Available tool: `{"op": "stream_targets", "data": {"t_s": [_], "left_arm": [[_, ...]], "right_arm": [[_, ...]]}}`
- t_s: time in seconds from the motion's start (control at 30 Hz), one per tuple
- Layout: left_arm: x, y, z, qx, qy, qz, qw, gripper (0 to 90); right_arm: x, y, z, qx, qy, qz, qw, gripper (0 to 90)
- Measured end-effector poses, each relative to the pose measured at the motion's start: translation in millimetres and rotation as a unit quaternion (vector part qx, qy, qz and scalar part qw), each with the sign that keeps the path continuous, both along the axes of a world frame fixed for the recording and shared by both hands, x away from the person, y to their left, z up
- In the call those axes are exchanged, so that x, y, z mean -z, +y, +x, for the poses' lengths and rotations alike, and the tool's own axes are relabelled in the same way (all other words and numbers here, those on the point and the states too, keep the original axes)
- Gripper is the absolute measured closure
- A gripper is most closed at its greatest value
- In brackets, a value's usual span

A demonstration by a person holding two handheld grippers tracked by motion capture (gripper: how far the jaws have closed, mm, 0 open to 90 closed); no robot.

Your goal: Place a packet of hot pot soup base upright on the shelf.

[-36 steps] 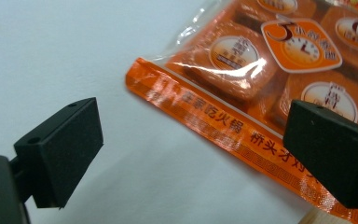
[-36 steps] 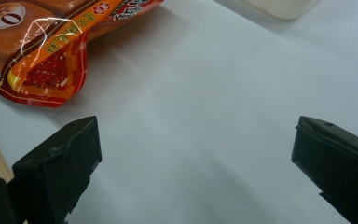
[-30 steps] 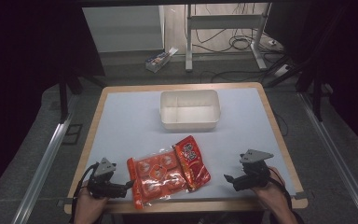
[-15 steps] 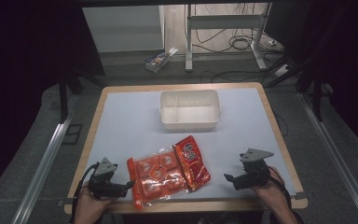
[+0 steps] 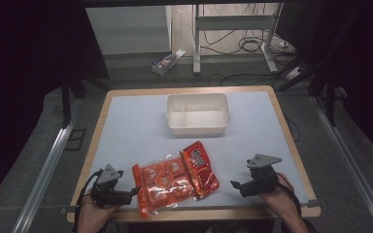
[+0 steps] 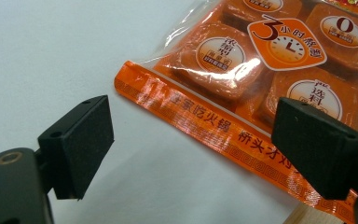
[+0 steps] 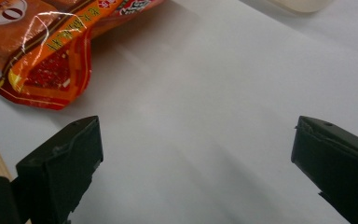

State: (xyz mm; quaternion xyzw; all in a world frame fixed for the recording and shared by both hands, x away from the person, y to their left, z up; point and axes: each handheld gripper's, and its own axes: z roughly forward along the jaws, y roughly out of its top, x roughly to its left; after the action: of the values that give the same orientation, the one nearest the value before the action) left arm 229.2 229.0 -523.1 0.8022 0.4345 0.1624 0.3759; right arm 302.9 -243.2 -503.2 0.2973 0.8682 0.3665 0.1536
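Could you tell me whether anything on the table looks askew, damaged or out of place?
Nothing looks damaged or spilled. The orange snack pack lies at a slant, and its bottom corner pokes past the table's near edge. The white bin sits square and empty. The left gripper and right gripper are both open.

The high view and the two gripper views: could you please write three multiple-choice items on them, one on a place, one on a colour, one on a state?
1. Where is the bin?
A. beyond the packets
B. at the near edge
C. on the floor

2. What colour is the left packet?
A. blue
B. orange
C. green

3. How is the left gripper?
A. shut on a packet
B. open
C. shut on nothing

Key: 1 A, it sits past the packets on the table. 2 B, the wrapper is orange. 3 B, its fingers stand apart over the packet's edge.
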Motion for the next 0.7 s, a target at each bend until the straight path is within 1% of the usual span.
{"op": "stream_targets", "data": {"t_s": [0.1, 0.2, 0.23, 0.27, 0.33, 0.43, 0.47, 0.57, 0.6, 0.7], "left_arm": [[0.0, -0.7, -0.3, 0.000, -0.002, 0.003, 1.0000, 12.2], [0.3, -0.6, -0.1, 0.000, -0.002, 0.005, 1.0000, 12.1], [0.3, -0.6, -0.1, 0.000, -0.002, 0.005, 1.0000, 12.1], [0.6, -0.9, -0.1, -0.001, -0.002, 0.007, 1.0000, 12.0], [1.0, -1.5, 0.0, 0.000, -0.001, 0.010, 0.9999, 11.8], [1.2, -1.8, 0.2, 0.001, -0.001, 0.015, 0.9999, 11.4], [1.3, -2.2, 0.1, 0.000, -0.001, 0.018, 0.9998, 11.3], [1.1, -1.8, 0.0, -0.001, -0.002, 0.019, 0.9998, 11.0], [1.1, -1.7, 0.0, -0.001, -0.003, 0.019, 0.9998, 11.0], [1.0, -1.7, 0.0, -0.001, -0.003, 0.020, 0.9998, 10.9]], "right_arm": [[0.0, 5.7, -0.1, -0.003, 0.007, 0.002, 1.0000, 1.7], [-0.4, 12.0, -0.2, -0.005, 0.018, 0.012, 0.9998, 1.7], [-0.4, 12.0, -0.2, -0.005, 0.018, 0.012, 0.9998, 1.7], [-0.1, 16.7, -0.2, -0.009, 0.024, 0.015, 0.9996, 1.6], [0.9, 19.9, 0.2, -0.011, 0.026, 0.016, 0.9995, 1.5], [1.9, 25.1, 1.5, -0.013, 0.036, 0.022, 0.9990, 1.5], [1.9, 27.6, 1.8, -0.014, 0.042, 0.027, 0.9987, 1.5], [2.0, 34.3, 2.4, -0.021, 0.057, 0.038, 0.9974, 1.7], [2.1, 38.3, 2.3, -0.023, 0.065, 0.040, 0.9968, 2.3], [2.9, 48.4, 2.0, -0.025, 0.079, 0.034, 0.9960, 4.3]]}}
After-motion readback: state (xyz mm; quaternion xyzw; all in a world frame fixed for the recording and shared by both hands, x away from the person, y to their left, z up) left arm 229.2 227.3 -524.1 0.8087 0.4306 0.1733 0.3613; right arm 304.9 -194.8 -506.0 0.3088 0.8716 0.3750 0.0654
